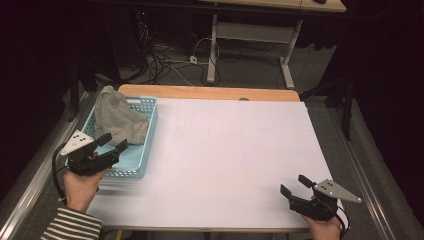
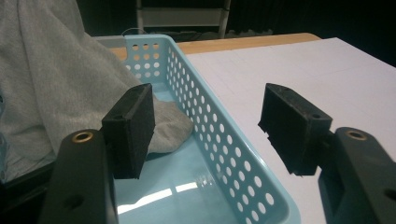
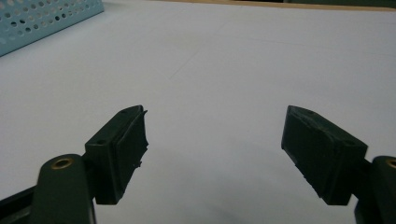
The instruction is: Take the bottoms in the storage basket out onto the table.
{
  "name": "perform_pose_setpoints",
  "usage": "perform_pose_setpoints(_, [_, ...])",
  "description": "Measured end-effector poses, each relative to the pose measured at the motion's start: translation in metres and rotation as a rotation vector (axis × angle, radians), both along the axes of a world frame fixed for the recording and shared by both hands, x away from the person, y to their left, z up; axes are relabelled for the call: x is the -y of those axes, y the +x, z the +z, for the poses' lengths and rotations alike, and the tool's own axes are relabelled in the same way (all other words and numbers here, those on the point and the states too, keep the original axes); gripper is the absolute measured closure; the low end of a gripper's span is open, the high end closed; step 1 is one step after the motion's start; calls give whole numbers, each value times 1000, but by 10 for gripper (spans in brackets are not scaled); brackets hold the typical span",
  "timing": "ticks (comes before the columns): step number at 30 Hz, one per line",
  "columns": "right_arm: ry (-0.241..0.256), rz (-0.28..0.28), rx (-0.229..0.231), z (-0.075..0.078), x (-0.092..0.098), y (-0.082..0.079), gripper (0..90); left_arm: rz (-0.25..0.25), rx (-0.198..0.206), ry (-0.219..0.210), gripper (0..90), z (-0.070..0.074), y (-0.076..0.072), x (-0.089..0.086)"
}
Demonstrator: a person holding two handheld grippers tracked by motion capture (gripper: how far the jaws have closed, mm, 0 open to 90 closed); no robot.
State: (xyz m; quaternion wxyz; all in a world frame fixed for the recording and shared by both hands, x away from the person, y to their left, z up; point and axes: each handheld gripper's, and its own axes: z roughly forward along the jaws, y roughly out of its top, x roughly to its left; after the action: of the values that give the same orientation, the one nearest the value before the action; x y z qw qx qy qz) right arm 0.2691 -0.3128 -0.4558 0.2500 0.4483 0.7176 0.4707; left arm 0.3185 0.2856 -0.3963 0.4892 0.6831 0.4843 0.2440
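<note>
A black-and-white striped sleeve (image 1: 70,226) covers the forearm behind the left gripper (image 1: 111,143), a black two-jaw tool topped by a grey three-cornered plate (image 1: 78,141) dotted with small holes. The right gripper (image 1: 292,185) matches it (grey plate (image 1: 336,190) behind the jaws). Brass-ringed screw holes (image 2: 82,137) mark the arms behind the blocky, scuffed black pads (image 2: 132,128), and a black cable (image 1: 56,175) trails from the left tool.

You're working at a table (image 1: 235,92) with a wooden far edge, topped by a white sheet (image 1: 225,160). Beyond it lies grey floor (image 1: 250,75) with tangled cables (image 1: 165,57) and a second desk (image 1: 250,30) on white legs. The room around you is dark.
</note>
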Motion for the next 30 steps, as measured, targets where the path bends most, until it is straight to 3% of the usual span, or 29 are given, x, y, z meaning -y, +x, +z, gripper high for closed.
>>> perform_pose_setpoints(10, [2, 0, -1, 0, 0, 0, 227, 22, -8, 31, 337, 3, 8, -4])
perform_pose_setpoints(19, [2, 0, -4, 0, 0, 0, 226, 58, -29, 64, 337, 12, 23, -11])
perform_pose_setpoints(24, [1, 1, -7, 0, 0, 0, 226, 85, -101, 81, 319, 14, 38, -19])
perform_pose_setpoints(30, [3, 2, 0, 0, 0, 0, 229, 114, -145, 102, 318, 16, 49, -25])
